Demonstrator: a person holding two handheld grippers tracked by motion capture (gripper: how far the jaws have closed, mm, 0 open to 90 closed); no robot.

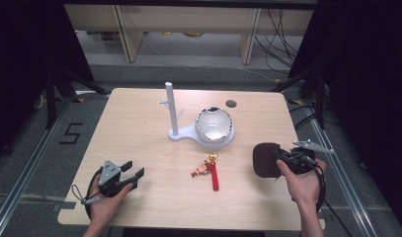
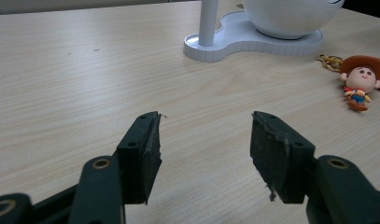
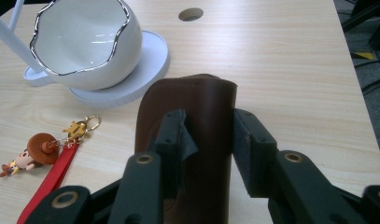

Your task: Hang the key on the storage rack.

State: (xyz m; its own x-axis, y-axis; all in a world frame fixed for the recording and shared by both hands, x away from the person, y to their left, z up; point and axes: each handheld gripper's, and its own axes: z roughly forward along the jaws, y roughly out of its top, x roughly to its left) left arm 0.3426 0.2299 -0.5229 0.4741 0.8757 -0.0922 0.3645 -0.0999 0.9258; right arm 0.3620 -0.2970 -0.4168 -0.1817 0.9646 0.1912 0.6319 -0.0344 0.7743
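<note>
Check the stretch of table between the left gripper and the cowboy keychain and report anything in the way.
Nothing visible blocks it. The left gripper, jaws open, faces bare table, and the cowboy keychain lies off to its right with only wood between. The white stand with its bowl sits farther back, off that line.

Count of things on one table (image 1: 139,123): two hand-held grippers, one stand, one bowl, one keychain, one brown pouch.

At the lower left of the high view sits one left hand-held gripper (image 1: 134,170), and at the lower right one right hand-held gripper (image 1: 279,157), each with two black jaws and each held by one hand. Near the middle stands one white stand (image 1: 176,129) with a single upright post, carrying one white bowl (image 1: 214,123) with a silver rim. Below it lies one keychain (image 1: 208,170), made up of one small cowboy figure, one gold clasp and one red strap. One brown pouch (image 1: 265,159) lies at the right. One round hole (image 1: 231,103) marks the table's upper right.
</note>
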